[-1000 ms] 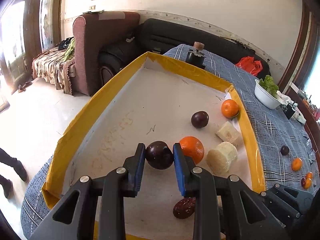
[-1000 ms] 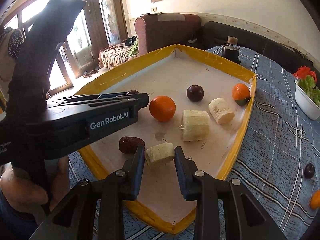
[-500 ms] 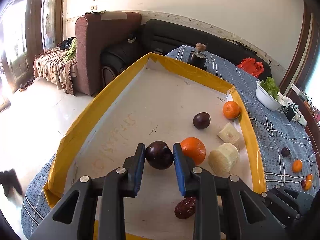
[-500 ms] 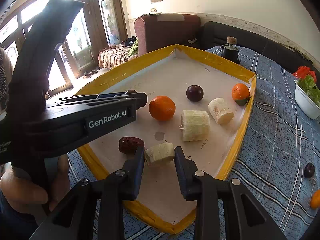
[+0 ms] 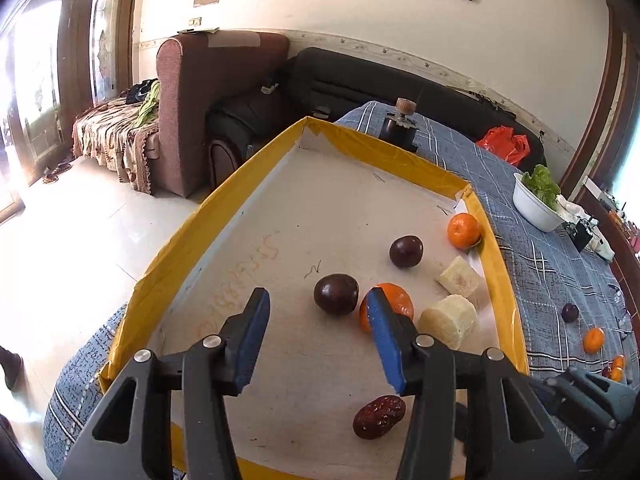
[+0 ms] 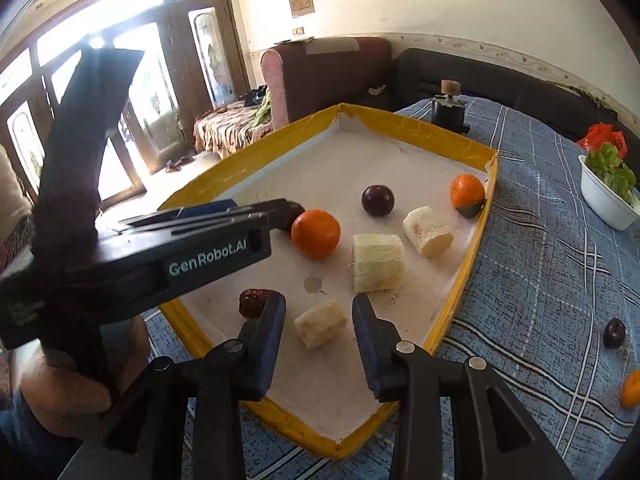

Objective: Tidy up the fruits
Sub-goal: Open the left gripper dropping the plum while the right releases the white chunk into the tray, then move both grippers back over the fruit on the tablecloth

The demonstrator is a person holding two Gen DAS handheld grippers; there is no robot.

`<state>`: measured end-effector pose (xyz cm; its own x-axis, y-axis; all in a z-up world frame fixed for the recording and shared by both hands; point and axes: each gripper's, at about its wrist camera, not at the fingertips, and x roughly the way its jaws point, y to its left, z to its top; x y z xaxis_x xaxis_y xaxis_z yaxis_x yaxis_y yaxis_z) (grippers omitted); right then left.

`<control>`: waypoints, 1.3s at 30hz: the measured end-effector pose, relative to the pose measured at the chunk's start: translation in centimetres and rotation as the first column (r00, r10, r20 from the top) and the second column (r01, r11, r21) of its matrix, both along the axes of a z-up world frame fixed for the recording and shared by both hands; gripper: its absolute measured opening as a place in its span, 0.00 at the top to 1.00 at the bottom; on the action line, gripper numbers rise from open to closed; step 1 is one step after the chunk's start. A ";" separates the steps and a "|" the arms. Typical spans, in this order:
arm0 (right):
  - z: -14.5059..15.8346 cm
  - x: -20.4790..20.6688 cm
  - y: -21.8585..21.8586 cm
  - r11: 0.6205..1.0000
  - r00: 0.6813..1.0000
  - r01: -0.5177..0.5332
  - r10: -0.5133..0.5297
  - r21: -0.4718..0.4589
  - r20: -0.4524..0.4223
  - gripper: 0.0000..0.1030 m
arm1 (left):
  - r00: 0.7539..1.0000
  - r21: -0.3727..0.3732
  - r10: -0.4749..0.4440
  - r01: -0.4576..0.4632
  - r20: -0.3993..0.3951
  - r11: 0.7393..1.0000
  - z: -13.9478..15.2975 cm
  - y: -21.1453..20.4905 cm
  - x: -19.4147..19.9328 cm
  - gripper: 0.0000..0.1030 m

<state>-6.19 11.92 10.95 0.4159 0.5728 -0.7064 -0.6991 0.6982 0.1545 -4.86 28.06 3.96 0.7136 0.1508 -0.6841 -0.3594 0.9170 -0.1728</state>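
A yellow-rimmed white tray [image 5: 240,196] [image 6: 472,280] lies on the table. My left gripper [image 5: 318,312] is open; a dark plum [image 5: 335,294] rests on the tray just beyond its fingertips, next to an orange [image 5: 394,300]. My right gripper [image 6: 319,312] is open around a pale banana piece [image 6: 320,328] lying on the tray. Also in the tray are a second plum [image 6: 377,200], a second orange [image 6: 466,190], two larger banana pieces [image 6: 377,262] [image 6: 427,231] and a red date [image 5: 379,417].
The blue checked tablecloth [image 6: 540,260] bears loose fruit at right: a plum [image 6: 614,333] and an orange [image 6: 631,389]. A white bowl of greens [image 6: 606,192] and a black grinder [image 6: 448,110] stand further back. The left tool [image 6: 160,256] crosses the right wrist view.
Both grippers opened. The left let go of the dark plum, which now rests on the tray. The right let go of the banana piece, which lies between its fingers.
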 end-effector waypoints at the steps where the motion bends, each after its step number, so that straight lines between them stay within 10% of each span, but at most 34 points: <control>1: 0.2 0.0 -0.2 1.000 1.000 0.006 -0.006 0.007 0.000 0.60 | 1.000 0.001 0.003 -0.003 0.001 1.000 0.0 0.0 0.0 0.50; 25: 3.8 1.8 -15.3 0.942 0.956 0.290 -0.275 0.170 -0.104 0.52 | 0.998 -0.028 0.000 0.002 0.057 1.000 0.9 0.0 -0.8 0.42; 39: 3.3 3.5 -32.7 0.736 0.788 0.615 -0.581 0.283 -0.202 0.53 | 0.959 0.026 -0.267 0.266 0.092 0.964 6.1 -10.4 0.0 0.41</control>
<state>-2.71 -20.79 14.28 0.6912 0.4257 -0.5840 -0.1243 0.8661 0.4842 -4.88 17.66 10.02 0.7899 -0.0452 -0.6115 -0.0844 0.9798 -0.1815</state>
